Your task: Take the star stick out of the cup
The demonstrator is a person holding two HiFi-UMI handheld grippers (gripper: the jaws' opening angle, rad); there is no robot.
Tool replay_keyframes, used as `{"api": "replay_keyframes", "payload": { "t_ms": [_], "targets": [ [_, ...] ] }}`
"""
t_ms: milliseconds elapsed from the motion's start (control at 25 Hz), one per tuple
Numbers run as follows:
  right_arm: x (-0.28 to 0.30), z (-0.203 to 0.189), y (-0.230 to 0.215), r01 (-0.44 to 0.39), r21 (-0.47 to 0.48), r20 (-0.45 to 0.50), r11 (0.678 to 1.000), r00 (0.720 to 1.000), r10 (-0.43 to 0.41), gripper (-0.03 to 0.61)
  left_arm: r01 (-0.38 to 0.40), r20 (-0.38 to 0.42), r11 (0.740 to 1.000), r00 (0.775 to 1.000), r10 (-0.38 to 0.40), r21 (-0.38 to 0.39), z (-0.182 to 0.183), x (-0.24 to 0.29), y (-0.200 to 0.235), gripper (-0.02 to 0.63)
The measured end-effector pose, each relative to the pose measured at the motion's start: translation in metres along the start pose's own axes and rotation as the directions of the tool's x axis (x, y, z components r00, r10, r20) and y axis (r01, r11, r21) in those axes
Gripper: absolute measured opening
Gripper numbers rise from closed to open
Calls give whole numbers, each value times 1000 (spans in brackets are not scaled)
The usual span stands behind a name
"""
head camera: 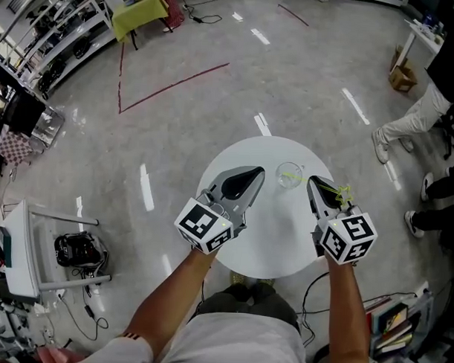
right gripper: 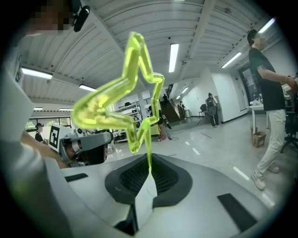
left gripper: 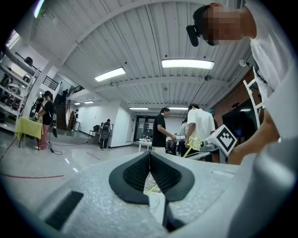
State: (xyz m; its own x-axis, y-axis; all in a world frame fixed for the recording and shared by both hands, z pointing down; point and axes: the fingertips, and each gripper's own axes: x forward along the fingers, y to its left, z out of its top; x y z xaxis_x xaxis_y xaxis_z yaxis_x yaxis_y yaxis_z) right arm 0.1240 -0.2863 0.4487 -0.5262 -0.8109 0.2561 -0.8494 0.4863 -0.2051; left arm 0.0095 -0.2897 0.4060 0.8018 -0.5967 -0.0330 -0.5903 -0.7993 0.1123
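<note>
Star stick is pinched by its thin stem in my right tool. In the right gripper view the jaws are closed on that stem, and the yellow-green star stands tilted above them, filling the upper middle of the frame. In the head view the star stick sits over the right tool, right of centre and clear of the cup.

The cup is clear and upright on the round white worktop, near its far edge, between the two tool tips. A faint yellow-green streak shows inside it, and I cannot tell what it is.

My left tool points at the cup from the left of the frame, with its tip just beside the cup and apart from it. In the left gripper view the left tool has its jaw tips together and nothing pinched between them. The star stick shows small at the right middle of that frame.

People stand at the right edge of the head view on the grey floor.
</note>
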Motion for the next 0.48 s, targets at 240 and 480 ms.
{"api": "replay_keyframes", "payload": {
  "t_ms": [240,480],
  "targets": [
    [-19,40,22,-51,-45,56,998,997,54,21,3,44,1000,999,-4,24,30,-8,-10,15],
    [-40,75,44,-80,-90,127,993,988,92,21,11,95,998,995,-17,63,64,-21,-22,15]
  ]
}}
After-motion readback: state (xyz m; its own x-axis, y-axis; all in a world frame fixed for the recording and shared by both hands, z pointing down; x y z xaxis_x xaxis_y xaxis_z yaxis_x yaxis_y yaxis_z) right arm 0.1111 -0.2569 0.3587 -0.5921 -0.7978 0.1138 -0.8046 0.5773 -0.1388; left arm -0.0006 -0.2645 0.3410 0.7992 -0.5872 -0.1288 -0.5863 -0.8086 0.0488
